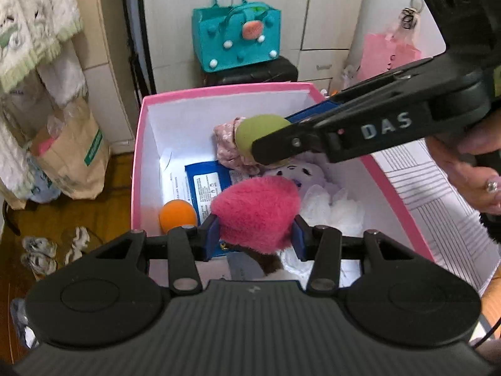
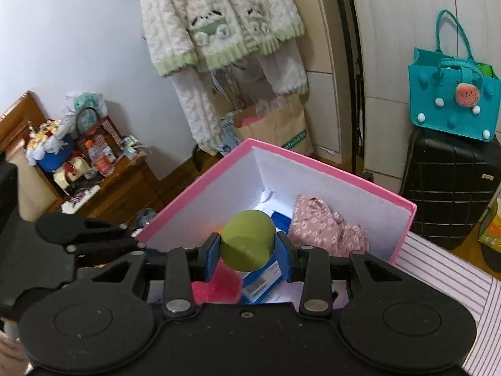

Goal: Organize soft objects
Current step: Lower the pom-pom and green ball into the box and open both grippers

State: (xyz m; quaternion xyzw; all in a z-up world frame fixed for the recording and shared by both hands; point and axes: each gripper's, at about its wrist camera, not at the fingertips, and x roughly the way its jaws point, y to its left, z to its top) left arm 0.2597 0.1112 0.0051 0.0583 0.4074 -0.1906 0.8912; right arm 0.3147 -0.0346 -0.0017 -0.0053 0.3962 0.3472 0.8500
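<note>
A pink box [image 1: 137,144] with white inner walls stands open below both grippers. My left gripper [image 1: 255,232] is shut on a fluffy pink plush [image 1: 255,210] over the box's near side. My right gripper [image 2: 247,250] is shut on a green foam piece [image 2: 247,241], also seen from the left wrist as the green foam piece [image 1: 250,131] at the right gripper [image 1: 266,139] over the box's middle. Inside lie an orange ball [image 1: 177,214], a floral pink cloth [image 2: 325,225], a white plush [image 1: 313,175] and a blue packet [image 1: 208,181].
A teal felt bag [image 1: 238,40] sits on a black suitcase [image 2: 451,185] behind the box. A paper bag [image 1: 78,156] and hanging fleece clothes [image 2: 219,31] are at the left. A striped sheet [image 2: 444,282] lies right of the box. A person's hand [image 1: 476,169] holds the right gripper.
</note>
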